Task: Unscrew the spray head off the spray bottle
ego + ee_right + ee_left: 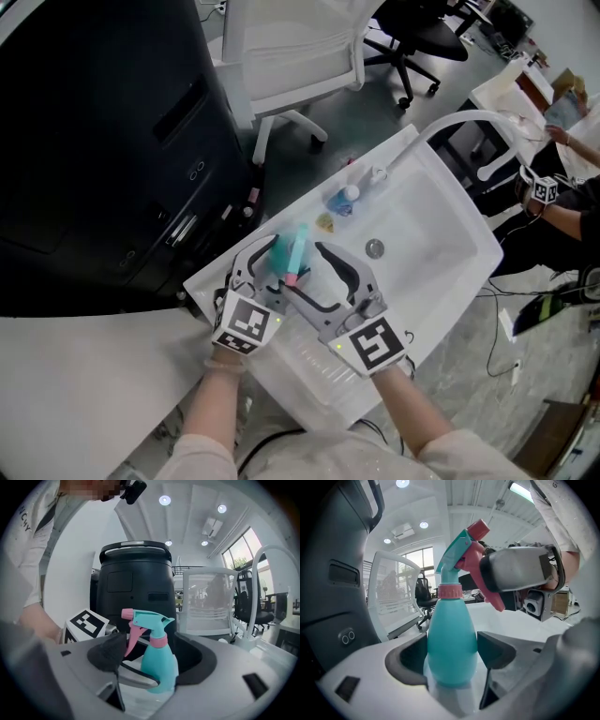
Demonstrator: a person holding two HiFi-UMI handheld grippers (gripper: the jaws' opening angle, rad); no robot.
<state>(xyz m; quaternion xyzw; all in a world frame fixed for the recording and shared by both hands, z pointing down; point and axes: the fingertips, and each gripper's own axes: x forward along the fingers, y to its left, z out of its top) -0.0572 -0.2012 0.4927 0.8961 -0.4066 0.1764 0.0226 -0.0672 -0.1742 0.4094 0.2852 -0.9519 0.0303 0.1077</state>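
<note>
A teal spray bottle (296,249) stands upright on the white sink's (441,220) draining ledge. Its teal spray head (459,550) has a pink trigger and nozzle, and a pink collar (449,591) joins it to the body. My left gripper (279,260) is shut on the spray bottle (451,644), a pad pressing each side of the lower body. My right gripper (302,272) is open. In the right gripper view its jaws stand apart on either side of the spray bottle (159,667), with the trigger close to the left pad and a gap on both sides.
A curved white faucet (450,124) rises over the basin, whose drain (374,248) lies beyond the bottle. A small blue object (339,199) sits on the sink's far rim. A black bin (84,141) stands to the left, a white chair (291,47) behind. Another person (562,202) is at the right edge.
</note>
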